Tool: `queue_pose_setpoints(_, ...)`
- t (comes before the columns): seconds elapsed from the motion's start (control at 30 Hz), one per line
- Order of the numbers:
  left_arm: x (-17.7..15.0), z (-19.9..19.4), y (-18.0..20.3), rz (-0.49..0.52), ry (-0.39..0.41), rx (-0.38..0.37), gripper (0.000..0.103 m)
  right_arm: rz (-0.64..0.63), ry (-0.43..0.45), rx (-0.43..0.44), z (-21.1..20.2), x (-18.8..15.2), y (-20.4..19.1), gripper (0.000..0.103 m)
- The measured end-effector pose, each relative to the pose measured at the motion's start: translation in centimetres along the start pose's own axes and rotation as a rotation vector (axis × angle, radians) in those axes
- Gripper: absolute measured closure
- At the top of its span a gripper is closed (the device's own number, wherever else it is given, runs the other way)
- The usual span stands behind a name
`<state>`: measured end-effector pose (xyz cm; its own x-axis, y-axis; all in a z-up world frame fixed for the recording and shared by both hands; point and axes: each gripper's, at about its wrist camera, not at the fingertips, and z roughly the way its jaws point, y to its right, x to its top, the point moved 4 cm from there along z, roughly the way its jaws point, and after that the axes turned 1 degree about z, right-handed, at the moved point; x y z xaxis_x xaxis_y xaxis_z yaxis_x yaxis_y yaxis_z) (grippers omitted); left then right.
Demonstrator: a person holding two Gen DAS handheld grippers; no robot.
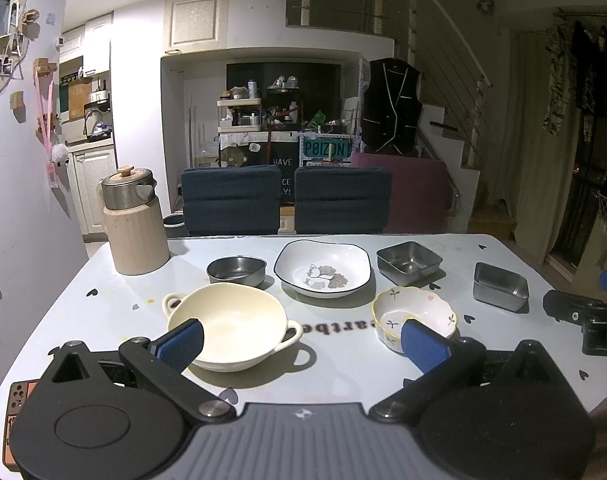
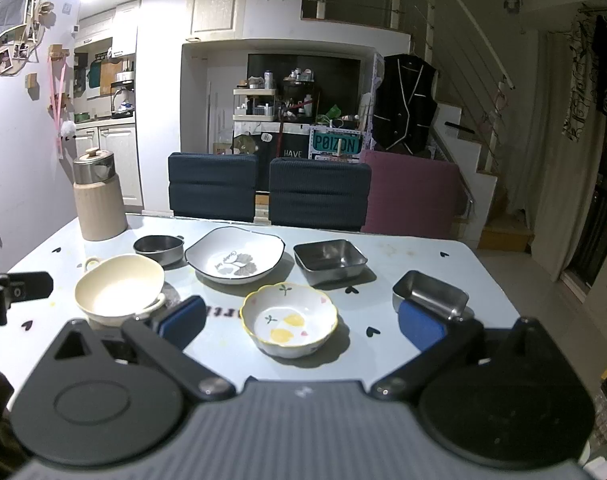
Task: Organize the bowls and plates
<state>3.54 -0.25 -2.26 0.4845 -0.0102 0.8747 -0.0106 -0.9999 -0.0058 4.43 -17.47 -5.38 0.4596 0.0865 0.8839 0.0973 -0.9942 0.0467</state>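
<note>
Your counter [image 1: 343, 376] is the biggest thing here, a pale surface printed with small black hearts, and it carries every dish. Behind its far edge stand two dark blue chair backs [image 1: 231, 200], and at its far left corner a tall beige jug [image 1: 137, 228] with a metal lid.

Your left gripper [image 1: 303, 340] hangs low over the near edge with its jaws spread wide, holding nothing; its left blue pad lies in front of the cream bowl's near rim and its right pad in front of the small flowered bowl, though contact cannot be told. Your right gripper [image 2: 301, 322] is likewise spread wide and empty, the flowered bowl lying between its pads and apart from both.

By size, the dishes run so: the cream two-handled bowl [image 1: 229, 324] sits nearest on the left, upright and empty. Beyond it, mid-counter, is the white squarish plate [image 1: 323, 266] with a dark rim and a leaf print. To the right of that plate stands a square steel container [image 1: 409, 262], and further right, well apart, a second steel container [image 1: 501, 286]. A round steel bowl [image 1: 236, 270] sits just left of the plate, behind the cream bowl. Smallest is the flowered bowl [image 2: 289, 318], scalloped with a yellow rim, upright, near the front.

No dish is stacked on another.
</note>
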Motion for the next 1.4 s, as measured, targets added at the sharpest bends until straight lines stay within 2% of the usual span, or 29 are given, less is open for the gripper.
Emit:
queue_pose_setpoints(1.17, -0.06, 0.00, 0.19, -0.003, -0.002, 0.002, 0.000, 0.000, -0.003, 0.000, 0.01, -0.01, -0.01, 0.000)
queue_pose_setpoints(1.4, 0.32, 0.85, 0.16, -0.009, -0.021, 0.032, 0.000, -0.028, -0.034, -0.001, 0.74, -0.07, -0.76, 0.000)
